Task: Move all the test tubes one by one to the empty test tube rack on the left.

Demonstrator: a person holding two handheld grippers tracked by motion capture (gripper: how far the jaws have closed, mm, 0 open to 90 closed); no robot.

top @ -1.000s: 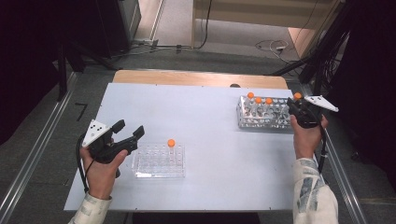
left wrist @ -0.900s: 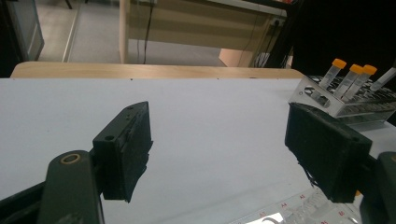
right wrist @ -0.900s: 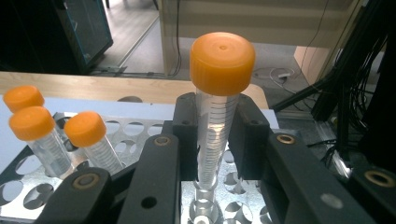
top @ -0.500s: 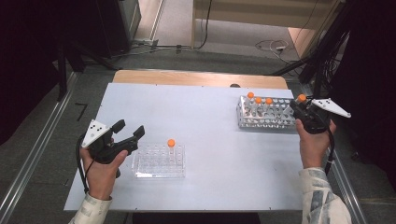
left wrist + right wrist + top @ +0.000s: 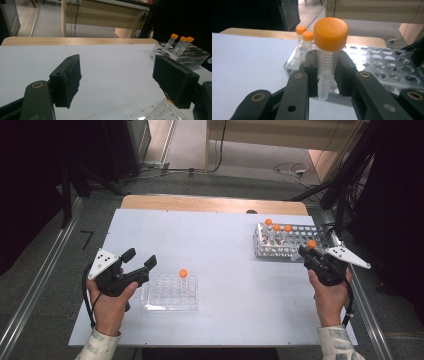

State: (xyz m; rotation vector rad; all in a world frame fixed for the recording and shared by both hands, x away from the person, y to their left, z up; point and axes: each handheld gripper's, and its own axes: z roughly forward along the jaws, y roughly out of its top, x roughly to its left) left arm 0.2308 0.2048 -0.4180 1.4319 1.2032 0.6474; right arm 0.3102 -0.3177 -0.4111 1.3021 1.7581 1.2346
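Right tool carried capped tube clear of metal rack.

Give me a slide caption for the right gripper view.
Right tongs clamp an orange-capped tube upright, just off the metal rack.

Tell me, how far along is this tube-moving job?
Early on, it seems. One orange-capped tube already stands in the clear rack. The right gripper is shut on a second tube, lifted clear of the metal rack and not yet carried across. Three capped tubes wait in the metal rack, so likely three more trips after this. The left gripper is open beside the clear rack.
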